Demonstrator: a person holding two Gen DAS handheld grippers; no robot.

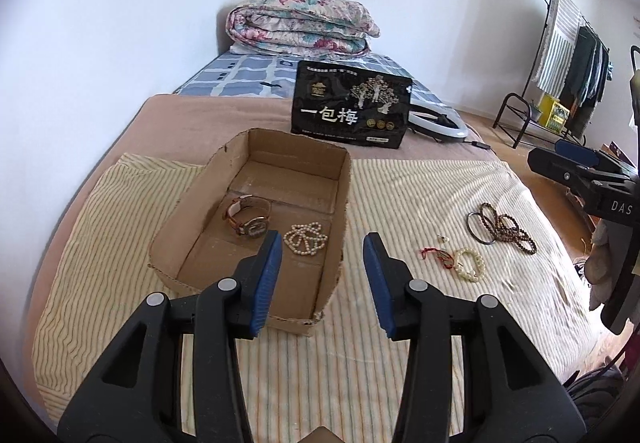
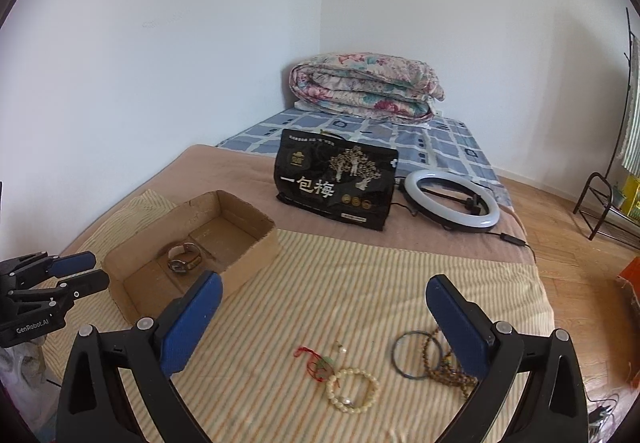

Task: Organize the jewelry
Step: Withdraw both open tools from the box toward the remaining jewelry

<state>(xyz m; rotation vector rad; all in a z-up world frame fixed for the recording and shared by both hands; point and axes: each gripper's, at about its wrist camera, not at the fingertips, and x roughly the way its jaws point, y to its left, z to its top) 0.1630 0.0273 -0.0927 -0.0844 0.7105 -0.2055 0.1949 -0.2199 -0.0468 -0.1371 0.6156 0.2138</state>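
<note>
An open cardboard box (image 1: pixel 280 147) (image 2: pixel 256 249) sits on the striped cloth. Inside it lie a wristwatch (image 1: pixel 249 218) (image 2: pixel 183 258) and a white pearl necklace (image 1: pixel 306 239). My left gripper (image 1: pixel 323 243) is open and empty, just above the box's near right corner. On the cloth to the right lie a cream bead bracelet (image 1: pixel 469 264) (image 2: pixel 353 390), a red cord charm (image 1: pixel 437 255) (image 2: pixel 316 362), a dark bangle (image 1: pixel 478 228) (image 2: pixel 416 354) and brown bead strands (image 1: pixel 510 228) (image 2: pixel 448 371). My right gripper (image 2: pixel 323 291) is open and empty above them.
A black snack bag (image 1: pixel 352 105) (image 2: pixel 335 181) and a ring light (image 1: pixel 438 121) (image 2: pixel 452 200) lie behind the box. A folded floral quilt (image 1: pixel 300 25) (image 2: pixel 366 85) lies at the bed's far end. A clothes rack (image 1: pixel 568 55) stands on the wooden floor, right.
</note>
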